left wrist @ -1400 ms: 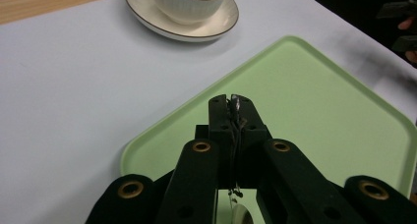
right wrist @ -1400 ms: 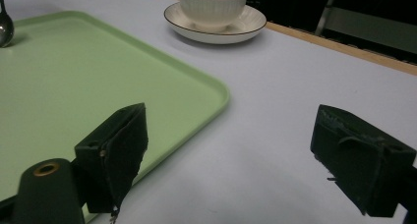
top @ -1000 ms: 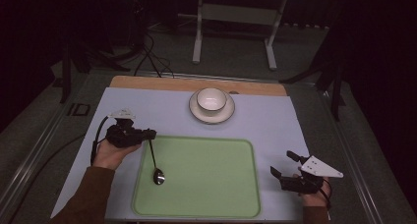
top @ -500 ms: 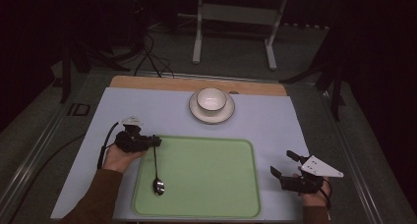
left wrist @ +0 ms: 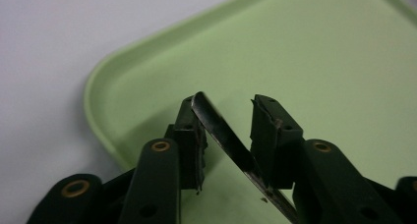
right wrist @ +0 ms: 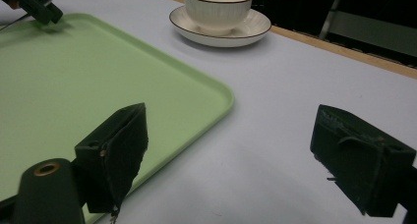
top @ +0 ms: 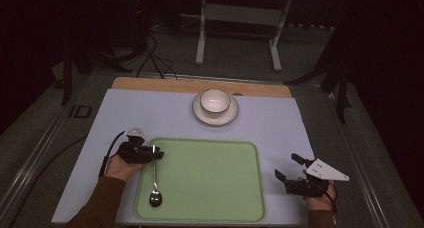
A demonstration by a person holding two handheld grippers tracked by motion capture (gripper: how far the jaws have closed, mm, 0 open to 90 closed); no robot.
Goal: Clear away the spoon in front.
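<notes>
Dark room, pale table (top: 280,133): lower left, our left gripper (top: 156,153), jaws just opening, releases the spoon (top: 156,180) onto the green tray (top: 210,173); our right gripper (top: 288,168) waits agape.

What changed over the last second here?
The left claw lowered the spoon until its bowl rested on the green tray. Its jaws have just been opening, the handle loose between them. The right claw, cup and saucer stayed put.
</notes>
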